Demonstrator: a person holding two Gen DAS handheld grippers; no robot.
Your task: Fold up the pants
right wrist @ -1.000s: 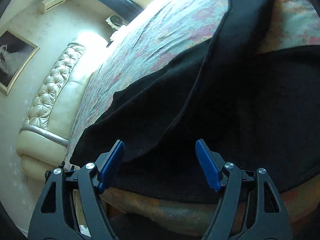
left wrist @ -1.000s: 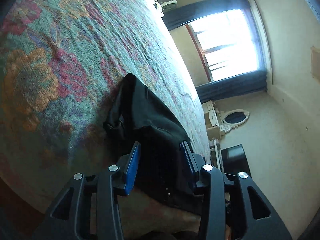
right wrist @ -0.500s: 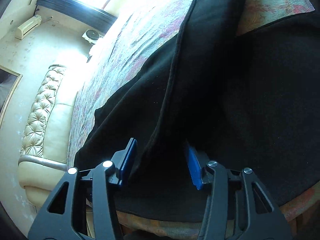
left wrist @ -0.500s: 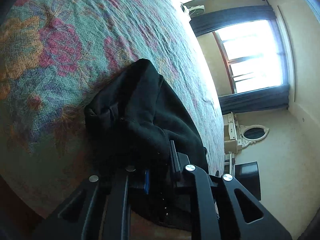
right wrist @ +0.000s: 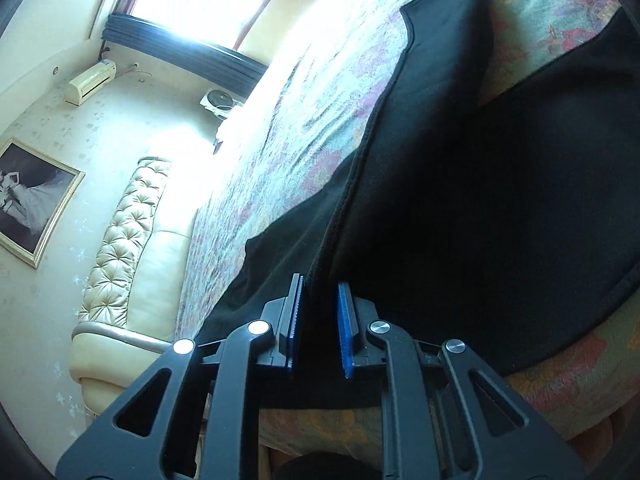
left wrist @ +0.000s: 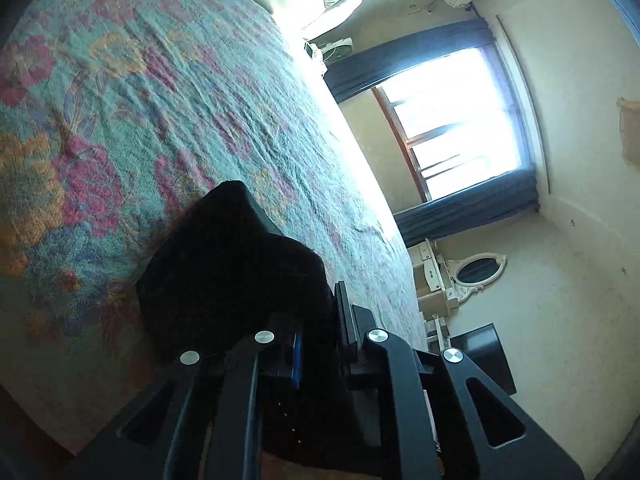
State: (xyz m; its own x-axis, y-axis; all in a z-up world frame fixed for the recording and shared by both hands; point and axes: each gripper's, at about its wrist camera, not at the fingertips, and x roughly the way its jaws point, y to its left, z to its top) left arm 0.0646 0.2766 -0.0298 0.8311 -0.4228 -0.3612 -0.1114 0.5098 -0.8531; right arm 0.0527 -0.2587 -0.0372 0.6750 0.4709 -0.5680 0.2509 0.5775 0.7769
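Black fabric fills the near field of both wrist views. The left gripper is pinched narrow on a bunched end of the pants, the cloth heaped up in a dark mound just ahead of its blue pads and resting on the bed. The right gripper is likewise drawn nearly together, with a raised fold of the pants caught between its pads; from there a hemmed edge runs up and away across the floral bedspread, and a broad dark panel spreads to the right, near the bed's edge. Farther off, the right view shows a tufted cream headboard and a framed picture; the left view shows a bright window with dark curtains.
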